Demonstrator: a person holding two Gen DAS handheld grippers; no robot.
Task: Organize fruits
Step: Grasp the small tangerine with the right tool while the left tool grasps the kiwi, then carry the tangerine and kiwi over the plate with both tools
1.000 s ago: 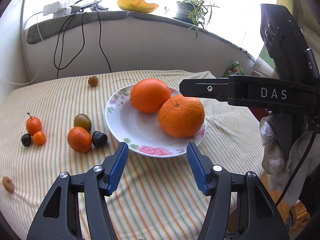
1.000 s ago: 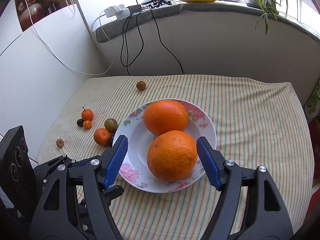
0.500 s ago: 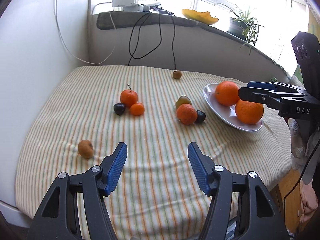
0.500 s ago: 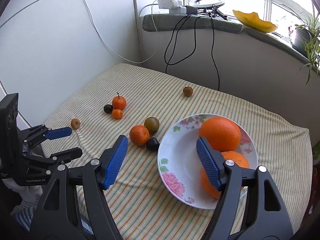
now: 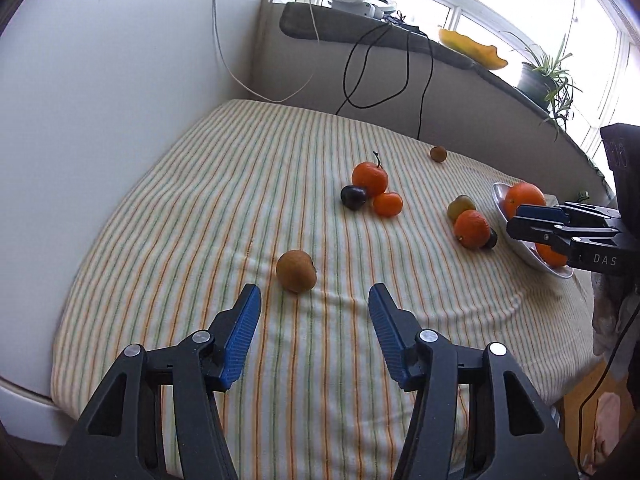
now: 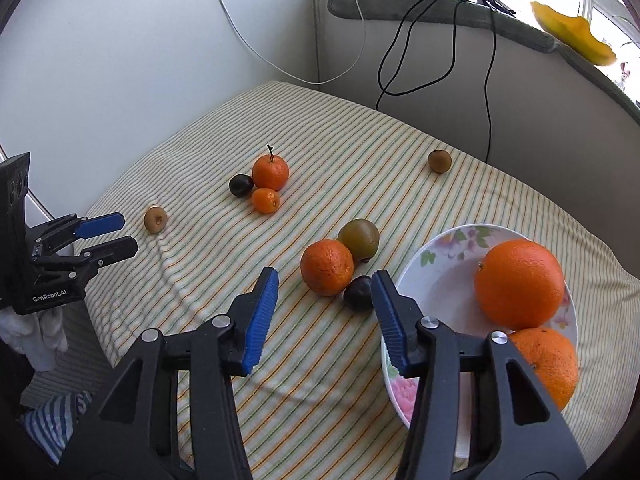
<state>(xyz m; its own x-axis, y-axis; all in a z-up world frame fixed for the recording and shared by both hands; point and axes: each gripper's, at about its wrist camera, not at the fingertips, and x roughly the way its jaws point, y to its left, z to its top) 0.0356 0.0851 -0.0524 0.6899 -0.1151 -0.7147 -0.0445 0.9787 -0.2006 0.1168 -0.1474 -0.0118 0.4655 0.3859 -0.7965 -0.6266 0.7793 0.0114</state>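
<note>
A floral plate point(image 6: 444, 280) holds two big oranges point(image 6: 519, 283) at the table's right. My right gripper point(image 6: 325, 292) is open and empty, just short of a medium orange point(image 6: 327, 267), a dark plum point(image 6: 357, 293) and a green-brown kiwi point(image 6: 359, 237). My left gripper point(image 5: 315, 308) is open and empty, just short of a small brown fruit point(image 5: 296, 271), which also shows in the right wrist view point(image 6: 155, 219). A stemmed tangerine point(image 6: 270, 172), a small kumquat point(image 6: 265, 200) and a dark plum point(image 6: 241, 185) sit together further back. Another small brown fruit point(image 6: 439, 161) lies at the far side.
The striped tablecloth point(image 5: 240, 184) covers the table, with white walls on the left and back. Black and white cables point(image 6: 404, 52) hang from the sill. A yellow dish point(image 5: 472, 48) and a potted plant point(image 5: 548, 76) stand on the sill.
Both grippers have swung left, away from the plate. The left gripper has closed in on the small brown fruit; the right now faces the medium orange group.
</note>
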